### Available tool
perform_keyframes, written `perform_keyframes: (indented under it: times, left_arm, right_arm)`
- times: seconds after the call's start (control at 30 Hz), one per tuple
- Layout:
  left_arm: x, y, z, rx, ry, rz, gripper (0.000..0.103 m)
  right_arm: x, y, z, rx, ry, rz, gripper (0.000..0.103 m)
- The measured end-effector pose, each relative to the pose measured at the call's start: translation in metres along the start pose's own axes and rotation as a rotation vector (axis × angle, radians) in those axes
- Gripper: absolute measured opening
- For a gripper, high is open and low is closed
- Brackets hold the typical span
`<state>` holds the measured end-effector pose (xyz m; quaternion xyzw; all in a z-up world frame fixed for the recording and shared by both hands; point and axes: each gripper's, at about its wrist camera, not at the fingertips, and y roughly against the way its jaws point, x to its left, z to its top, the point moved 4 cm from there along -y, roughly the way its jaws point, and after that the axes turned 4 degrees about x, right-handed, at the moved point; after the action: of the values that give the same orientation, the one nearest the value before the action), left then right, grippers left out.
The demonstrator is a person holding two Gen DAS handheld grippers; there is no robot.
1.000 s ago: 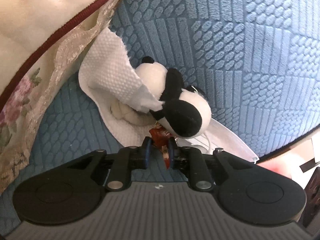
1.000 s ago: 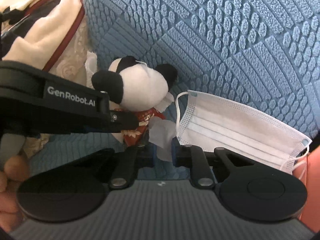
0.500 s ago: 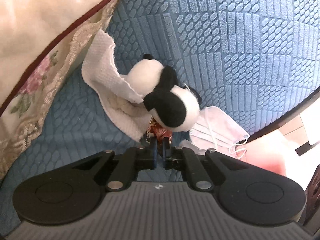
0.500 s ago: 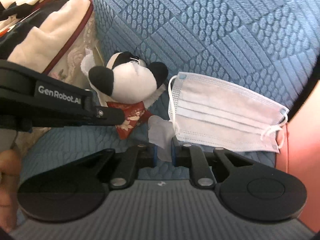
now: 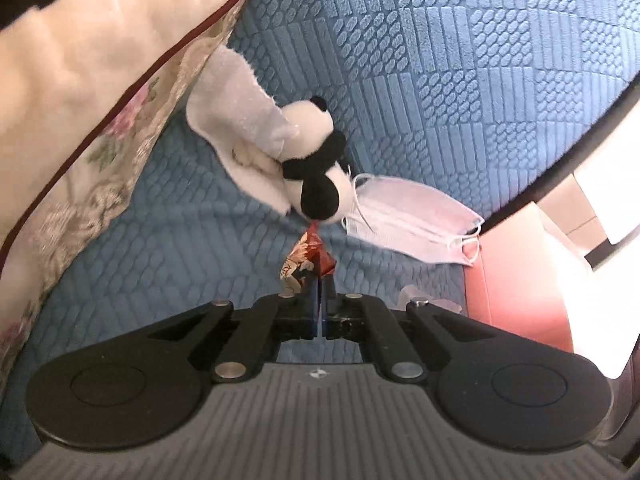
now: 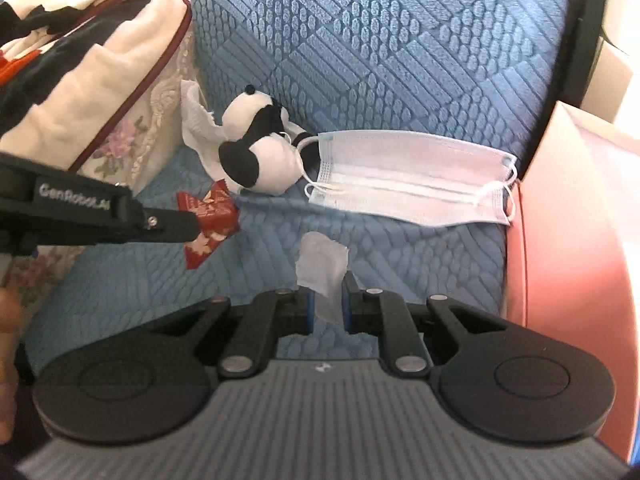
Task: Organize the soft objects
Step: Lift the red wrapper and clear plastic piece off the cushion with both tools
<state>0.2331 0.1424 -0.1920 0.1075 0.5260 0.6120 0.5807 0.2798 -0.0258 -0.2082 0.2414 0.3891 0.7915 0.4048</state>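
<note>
On the bumpy blue sofa seat (image 6: 400,264), the black-and-white panda plush (image 6: 256,160) lies by the white face mask (image 6: 412,176); the left gripper (image 5: 319,280) should keep pinching its red patterned scarf (image 6: 208,220) gently, while the right gripper (image 6: 327,300) holds a white tissue scrap (image 6: 322,260).

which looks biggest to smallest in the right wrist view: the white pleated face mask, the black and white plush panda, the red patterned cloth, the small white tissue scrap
1. White pleated face mask
2. Black and white plush panda
3. Red patterned cloth and small white tissue scrap: alike in apparent size; the scrap is nearer the camera, so unranked.
</note>
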Motion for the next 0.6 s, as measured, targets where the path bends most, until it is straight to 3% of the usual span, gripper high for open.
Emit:
perform_keyframes:
  times: [0.27, 0.6]
  left_arm:
    - [-0.004, 0.009, -0.03, 0.001, 0.002, -0.007, 0.002]
    - [-0.013, 0.034, -0.061, 0.031, -0.032, -0.027, 0.002]
  right_arm:
    - [0.019, 0.015, -0.013, -0.007, -0.023, 0.002, 0.016]
    - [0.023, 0.027, -0.044, 0.05, -0.074, 0.033, 0.017]
